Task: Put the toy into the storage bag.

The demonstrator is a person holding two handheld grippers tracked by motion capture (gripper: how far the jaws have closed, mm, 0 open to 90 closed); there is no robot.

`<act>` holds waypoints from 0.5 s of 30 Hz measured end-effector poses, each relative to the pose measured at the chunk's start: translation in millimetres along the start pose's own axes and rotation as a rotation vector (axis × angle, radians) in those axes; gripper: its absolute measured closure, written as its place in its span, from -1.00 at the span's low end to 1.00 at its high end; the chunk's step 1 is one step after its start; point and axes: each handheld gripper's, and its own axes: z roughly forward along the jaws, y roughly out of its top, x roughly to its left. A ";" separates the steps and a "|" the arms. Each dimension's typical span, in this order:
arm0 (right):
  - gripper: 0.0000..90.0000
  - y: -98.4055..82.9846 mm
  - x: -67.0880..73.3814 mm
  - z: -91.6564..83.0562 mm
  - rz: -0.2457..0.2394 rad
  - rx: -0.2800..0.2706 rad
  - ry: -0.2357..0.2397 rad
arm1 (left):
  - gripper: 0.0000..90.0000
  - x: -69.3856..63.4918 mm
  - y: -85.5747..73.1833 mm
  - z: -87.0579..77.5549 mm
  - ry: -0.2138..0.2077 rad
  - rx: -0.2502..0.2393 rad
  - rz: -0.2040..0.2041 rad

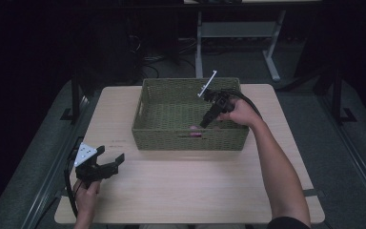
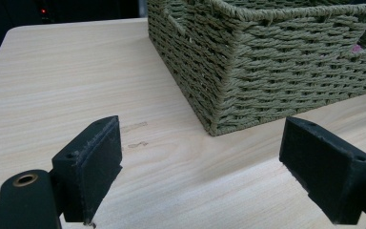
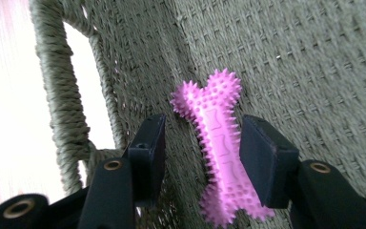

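Note:
A pink spiky bone-shaped toy (image 3: 218,136) lies on the floor of a green woven basket (image 1: 188,140), close to its near wall and handle slot. A sliver of the pink toy (image 1: 194,134) shows through that slot in the high view. My right gripper (image 1: 204,124) reaches down into the basket, and its jaws stand open on either side of the toy (image 3: 202,148). A gap shows between the toy and one jaw. My left gripper (image 1: 112,153) hovers low over the table's front left, open and with nothing in it (image 2: 209,162), pointing at the basket's corner (image 2: 276,81).
The basket sits at the back middle of a light wooden table (image 1: 195,191). Its woven wall (image 3: 314,62) and handle opening (image 3: 83,86) hem the right gripper in closely. Dark floor and a desk frame (image 1: 271,62) lie beyond the table.

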 end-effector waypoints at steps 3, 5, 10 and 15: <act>0.09 -0.8 1.7 -3.4 0.003 -0.001 -0.002 | -0.69 -0.6 0.1 -0.2 0.001 0.001 0.002; 0.08 -1.8 2.7 -7.2 0.009 -0.010 -0.008 | -0.69 -0.6 0.1 -0.2 0.000 0.002 0.003; 0.04 -2.8 3.4 -11.0 0.015 -0.016 -0.018 | -0.69 -0.7 0.3 0.0 0.001 -0.002 -0.002; -0.04 -3.4 5.6 -14.8 0.018 -0.019 -0.032 | -0.69 -0.5 -0.1 -1.4 -0.002 -0.002 0.001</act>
